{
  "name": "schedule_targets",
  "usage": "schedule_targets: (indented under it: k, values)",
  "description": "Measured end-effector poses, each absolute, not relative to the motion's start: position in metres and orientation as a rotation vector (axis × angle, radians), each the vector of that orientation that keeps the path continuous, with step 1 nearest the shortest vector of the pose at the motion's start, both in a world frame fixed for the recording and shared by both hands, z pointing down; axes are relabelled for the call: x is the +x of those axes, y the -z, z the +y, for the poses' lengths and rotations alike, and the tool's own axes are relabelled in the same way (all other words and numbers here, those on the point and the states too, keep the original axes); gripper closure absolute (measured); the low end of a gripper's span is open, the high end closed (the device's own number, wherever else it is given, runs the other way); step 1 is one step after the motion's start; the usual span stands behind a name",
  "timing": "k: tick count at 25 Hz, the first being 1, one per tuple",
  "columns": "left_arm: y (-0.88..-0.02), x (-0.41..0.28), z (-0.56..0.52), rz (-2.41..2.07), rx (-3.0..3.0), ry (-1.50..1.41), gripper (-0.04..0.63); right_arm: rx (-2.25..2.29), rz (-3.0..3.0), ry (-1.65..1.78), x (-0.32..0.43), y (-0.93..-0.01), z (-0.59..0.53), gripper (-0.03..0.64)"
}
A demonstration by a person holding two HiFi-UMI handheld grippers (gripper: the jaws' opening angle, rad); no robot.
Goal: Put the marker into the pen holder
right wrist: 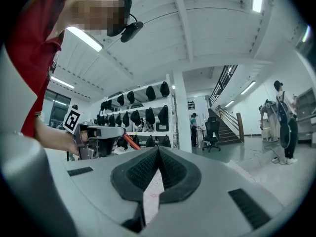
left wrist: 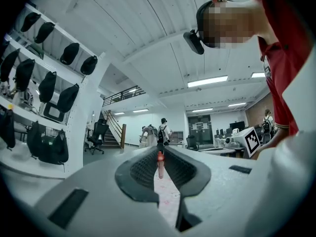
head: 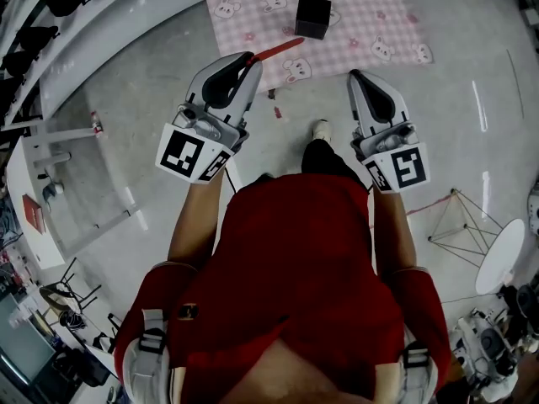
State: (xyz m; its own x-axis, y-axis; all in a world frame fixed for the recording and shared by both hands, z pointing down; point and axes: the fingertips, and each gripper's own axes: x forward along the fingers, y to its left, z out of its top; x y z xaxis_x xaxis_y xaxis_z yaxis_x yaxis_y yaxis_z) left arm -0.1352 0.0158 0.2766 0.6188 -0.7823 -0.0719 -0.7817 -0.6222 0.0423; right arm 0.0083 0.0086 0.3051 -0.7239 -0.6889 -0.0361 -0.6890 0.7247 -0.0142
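You are on the carry step. The pink cloth point(head: 370, 32) lies on the floor ahead, and the black pen holder point(head: 312, 17) stands on it. Next, I judge, you need to bring the left claw point(head: 249, 61) over the holder and tip the marker point(head: 278, 50) upright. That claw is clenched on the red marker, which points toward the holder. Your right claw point(head: 354, 76) is closed on nothing.

red marker point(head: 276, 50) in left claw point(head: 250, 58), black pen holder point(head: 312, 17) upright.
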Motion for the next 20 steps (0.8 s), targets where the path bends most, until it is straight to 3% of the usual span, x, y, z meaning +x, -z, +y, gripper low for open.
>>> schedule_targets:
  k: [20]
  values:
    - [-0.333,-0.062,-0.112,-1.531,2.652,-0.118,0.549,-0.966,2.929,0.071,0.097,-0.321,-0.118,0.620]
